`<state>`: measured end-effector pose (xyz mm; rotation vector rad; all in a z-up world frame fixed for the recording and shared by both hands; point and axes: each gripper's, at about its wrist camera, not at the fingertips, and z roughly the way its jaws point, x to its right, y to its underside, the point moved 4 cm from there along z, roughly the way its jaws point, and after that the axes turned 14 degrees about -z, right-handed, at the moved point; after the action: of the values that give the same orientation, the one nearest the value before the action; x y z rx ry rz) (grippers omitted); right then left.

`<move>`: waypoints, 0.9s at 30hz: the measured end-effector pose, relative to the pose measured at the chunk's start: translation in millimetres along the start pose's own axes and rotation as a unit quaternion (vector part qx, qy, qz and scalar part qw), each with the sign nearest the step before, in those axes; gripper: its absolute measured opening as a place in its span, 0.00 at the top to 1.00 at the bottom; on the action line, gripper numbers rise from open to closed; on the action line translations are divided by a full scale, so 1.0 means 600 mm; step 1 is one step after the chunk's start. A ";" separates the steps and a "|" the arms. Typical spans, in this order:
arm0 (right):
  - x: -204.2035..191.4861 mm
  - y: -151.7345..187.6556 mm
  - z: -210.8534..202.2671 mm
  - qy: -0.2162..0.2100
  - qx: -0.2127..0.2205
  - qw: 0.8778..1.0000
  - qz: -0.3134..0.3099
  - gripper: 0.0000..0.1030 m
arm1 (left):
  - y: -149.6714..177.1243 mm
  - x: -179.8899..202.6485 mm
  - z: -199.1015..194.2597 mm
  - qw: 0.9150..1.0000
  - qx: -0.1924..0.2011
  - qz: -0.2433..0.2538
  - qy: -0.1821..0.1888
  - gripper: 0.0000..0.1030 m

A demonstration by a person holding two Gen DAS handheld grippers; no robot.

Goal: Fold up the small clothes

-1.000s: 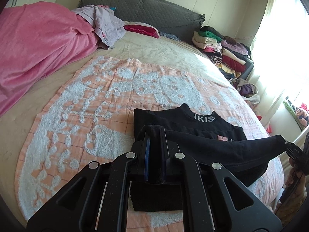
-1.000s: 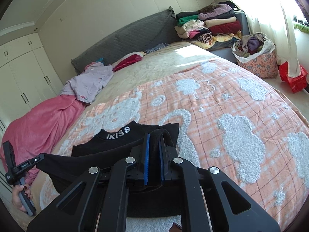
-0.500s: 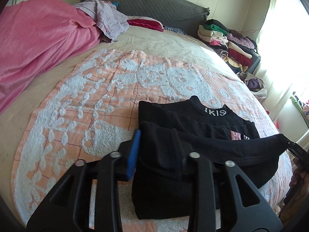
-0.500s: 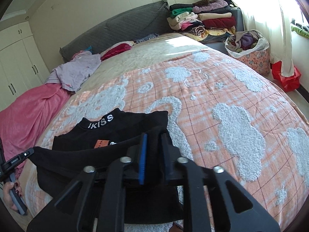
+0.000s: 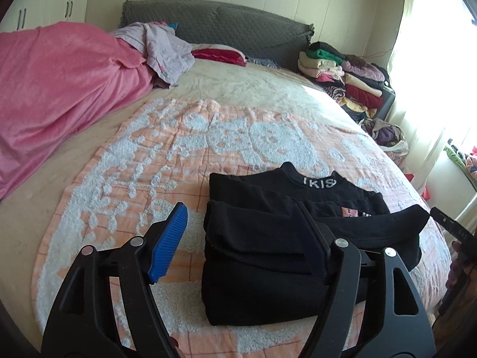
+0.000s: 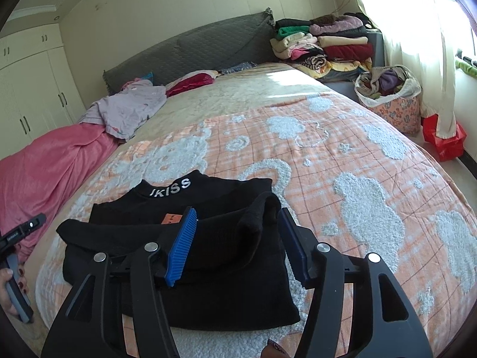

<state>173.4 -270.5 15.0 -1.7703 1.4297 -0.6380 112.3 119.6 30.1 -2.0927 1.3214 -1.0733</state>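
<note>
Left wrist view has the left claw [image 5: 241,235] opening, the folded edge of the black sweater [image 5: 268,256] between its jaws but not pinched. Right wrist view shows the right claw [image 6: 237,238] opening too, with a bunched fold between its pads. Sweater lies folded on the peach blanket [image 6: 342,161] on the bed, pink quilt [image 5: 53,89] and clothes pile [image 6: 325,44] further back.

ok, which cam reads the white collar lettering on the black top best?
Right wrist: the white collar lettering on the folded black top is complete and unobstructed. Left wrist shows the lettering only partly; its end curves out of sight.
</note>
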 end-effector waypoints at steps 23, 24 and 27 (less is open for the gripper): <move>-0.095 0.084 0.031 -0.036 -0.093 0.991 -0.093 0.74 | 0.142 0.051 0.053 0.991 -0.098 0.093 -0.007 0.64; -0.093 0.089 0.038 -0.030 -0.101 0.990 -0.094 0.74 | 0.144 0.050 0.058 0.990 -0.098 0.097 -0.011 0.64; -0.084 0.103 0.065 0.002 -0.132 0.986 -0.103 0.75 | 0.149 0.046 0.081 0.989 -0.101 0.109 -0.027 0.64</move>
<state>154.5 -217.5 -54.0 -2.1462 1.3971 -0.5771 108.3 53.2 -51.8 -2.0418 1.6474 -0.8149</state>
